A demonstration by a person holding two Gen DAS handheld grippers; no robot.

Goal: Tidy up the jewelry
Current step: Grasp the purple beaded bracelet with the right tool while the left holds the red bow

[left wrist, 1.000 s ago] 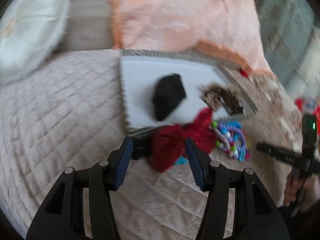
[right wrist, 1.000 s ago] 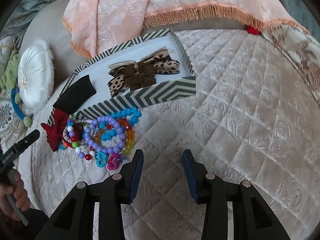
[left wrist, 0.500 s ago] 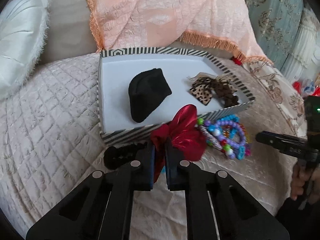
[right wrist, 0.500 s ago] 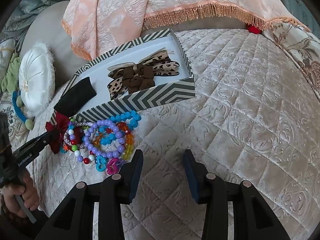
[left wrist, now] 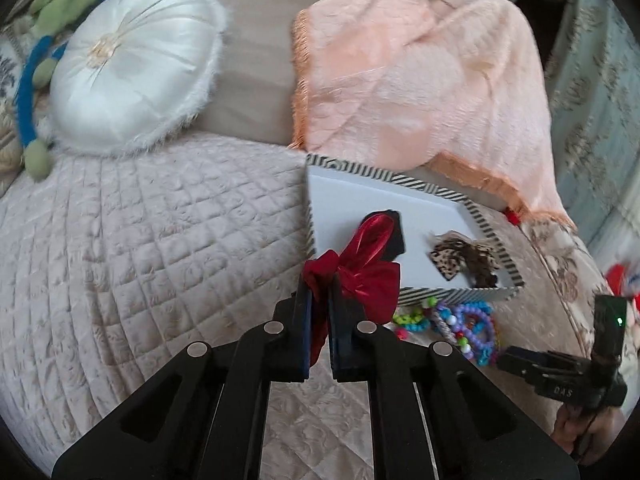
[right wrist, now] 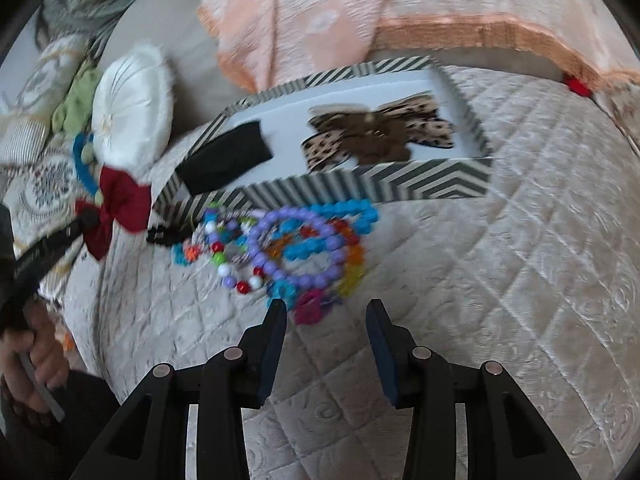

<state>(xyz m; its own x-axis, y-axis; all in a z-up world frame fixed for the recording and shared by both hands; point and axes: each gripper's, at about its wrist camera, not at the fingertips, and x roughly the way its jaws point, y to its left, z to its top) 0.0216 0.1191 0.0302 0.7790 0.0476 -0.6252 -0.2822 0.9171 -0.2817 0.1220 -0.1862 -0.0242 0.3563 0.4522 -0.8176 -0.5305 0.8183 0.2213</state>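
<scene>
The left gripper [left wrist: 319, 292] pinches the red bow [left wrist: 362, 264] by one corner and holds it in the air at the near left corner of the box [left wrist: 416, 190]; the right gripper [right wrist: 326, 312] stands spread and empty, just short of the beads [right wrist: 288, 244] heaped on the quilt [right wrist: 500, 280] against the box's near wall.

The grip looks thin; satin is slick, and I judge the bow could slide out before it clears the wall; its drooping loop could also catch the rim and drag the box, or it could land on the black piece [left wrist: 394, 236] already inside, beside the leopard bow [left wrist: 460, 260].

Half a second ago the left jaws were already pressed on the bow, low by the quilt; now it is lifted clear; a black clip [right wrist: 162, 236] it covered shows beside the beads; the right gripper has edged nearer the beads, as wide as before.
</scene>
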